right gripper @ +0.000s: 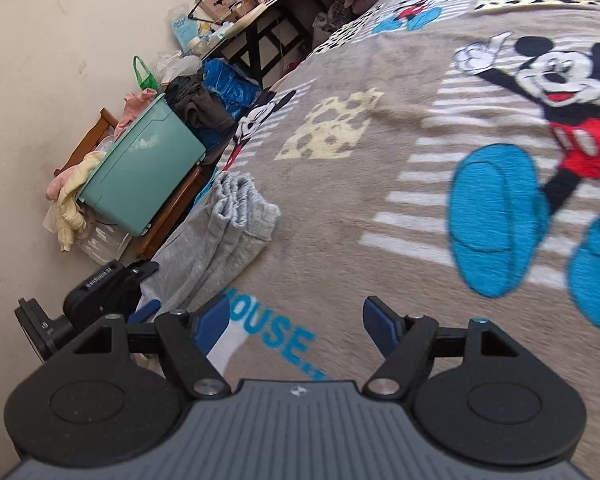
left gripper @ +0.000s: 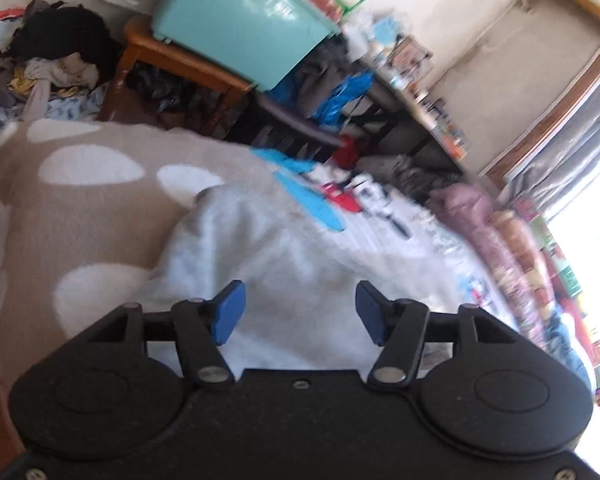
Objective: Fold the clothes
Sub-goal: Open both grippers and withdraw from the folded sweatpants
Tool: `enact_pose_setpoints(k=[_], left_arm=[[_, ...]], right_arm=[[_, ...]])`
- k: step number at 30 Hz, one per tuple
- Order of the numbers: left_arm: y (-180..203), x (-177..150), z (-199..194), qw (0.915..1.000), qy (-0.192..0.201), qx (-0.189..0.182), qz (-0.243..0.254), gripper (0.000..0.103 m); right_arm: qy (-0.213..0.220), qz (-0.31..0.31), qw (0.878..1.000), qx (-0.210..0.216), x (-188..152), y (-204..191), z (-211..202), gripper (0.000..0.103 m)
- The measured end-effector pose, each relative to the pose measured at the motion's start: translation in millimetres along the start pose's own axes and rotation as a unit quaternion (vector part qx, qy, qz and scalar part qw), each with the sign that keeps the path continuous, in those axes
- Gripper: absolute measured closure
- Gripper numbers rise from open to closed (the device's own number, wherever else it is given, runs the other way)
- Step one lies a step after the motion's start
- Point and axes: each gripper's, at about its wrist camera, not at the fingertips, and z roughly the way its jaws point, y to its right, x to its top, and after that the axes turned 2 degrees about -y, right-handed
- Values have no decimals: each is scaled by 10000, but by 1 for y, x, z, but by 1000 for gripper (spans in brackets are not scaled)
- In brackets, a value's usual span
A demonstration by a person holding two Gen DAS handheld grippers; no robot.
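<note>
A light grey garment (right gripper: 220,232), with a ribbed waistband at its far end, lies folded lengthwise on the bed near its left edge. In the left wrist view the same grey garment (left gripper: 268,264) fills the space just ahead of my left gripper (left gripper: 300,312), which is open right above the cloth with nothing between its blue pads (left gripper: 230,312). My right gripper (right gripper: 296,324) is open too, over bare blanket to the right of the garment. The left gripper's black body (right gripper: 100,292) shows at the garment's near end.
The bed is covered by a beige cartoon-mouse blanket (right gripper: 380,184). Beside the bed a teal bin (right gripper: 144,176) sits on a wooden chair (left gripper: 148,56). A heap of clothes (left gripper: 48,64) lies beyond. A cluttered desk (right gripper: 260,4) and pillows (left gripper: 480,216) stand further off.
</note>
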Motion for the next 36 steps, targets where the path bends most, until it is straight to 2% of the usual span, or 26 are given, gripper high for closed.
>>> enact_pose_setpoints(k=[1, 3, 5, 8, 10, 12, 13, 14, 16, 19, 20, 21, 24, 25, 26, 28, 31, 33, 36], left_arm=[[11, -7, -6, 9995, 135, -277, 10, 32], [35, -26, -4, 9986, -136, -446, 240, 31], [66, -50, 1, 9942, -581, -688, 594, 30], [117, -92, -9, 9779, -1115, -1205, 1294, 25], [151, -127, -24, 9617, -1398, -1511, 1812, 24], [183, -166, -40, 9407, -1689, -1790, 2334, 20], [196, -185, -50, 9291, -1828, -1897, 2595, 17], [212, -212, -63, 9115, -2001, -2064, 2941, 16], [233, -255, -88, 8876, -2147, -2086, 3501, 16], [251, -298, -124, 8650, -2118, -2060, 4056, 15], [257, -312, -136, 8568, -2106, -2049, 4237, 14], [260, -320, -148, 8529, -2016, -2037, 4363, 13], [266, -332, -183, 8517, -1590, -1916, 4611, 5], [267, -332, -191, 8537, -1468, -1897, 4622, 0], [268, -333, -199, 8556, -1345, -1878, 4632, 0], [269, -332, -211, 8544, -1370, -1898, 4639, 0], [271, -336, -223, 8480, -1615, -1682, 4760, 0], [265, -331, -230, 8496, -1589, -1471, 4809, 0], [253, -310, -234, 8601, -1329, -1053, 4812, 0]], right_arm=[[118, 36, 9998, -152, -8, 11, -22, 26], [352, 109, 9983, -457, -23, 33, -65, 24], [587, 182, 9952, -760, -39, 55, -108, 24], [936, 291, 9878, -1214, -62, 88, -173, 23], [1168, 362, 9809, -1513, -78, 109, -216, 19], [1378, 484, 9713, -1878, -95, 128, -254, 14], [1437, 564, 9671, -2024, -101, 134, -264, 12], [1487, 664, 9614, -2218, -108, 141, -276, 11], [1551, 833, 9461, -2719, -123, 154, -296, 10], [1646, 1061, 9261, -3225, -142, 166, -314, 6], [1687, 1080, 9239, -3260, -145, 166, -318, 6], [1728, 1099, 9217, -3294, -148, 166, -323, 5], [1851, 1157, 9148, -3398, -158, 166, -336, 1], [1891, 1177, 9125, -3432, -161, 166, -341, 1], [1932, 1196, 9101, -3466, -164, 166, -345, 0], [1968, 1169, 9077, -3516, -166, 163, -352, 0], [1975, 1061, 9067, -3574, -162, 156, -358, 0], [1986, 986, 9084, -3544, -159, 150, -360, 0], [1984, 745, 9171, -3377, -151, 134, -355, 0]])
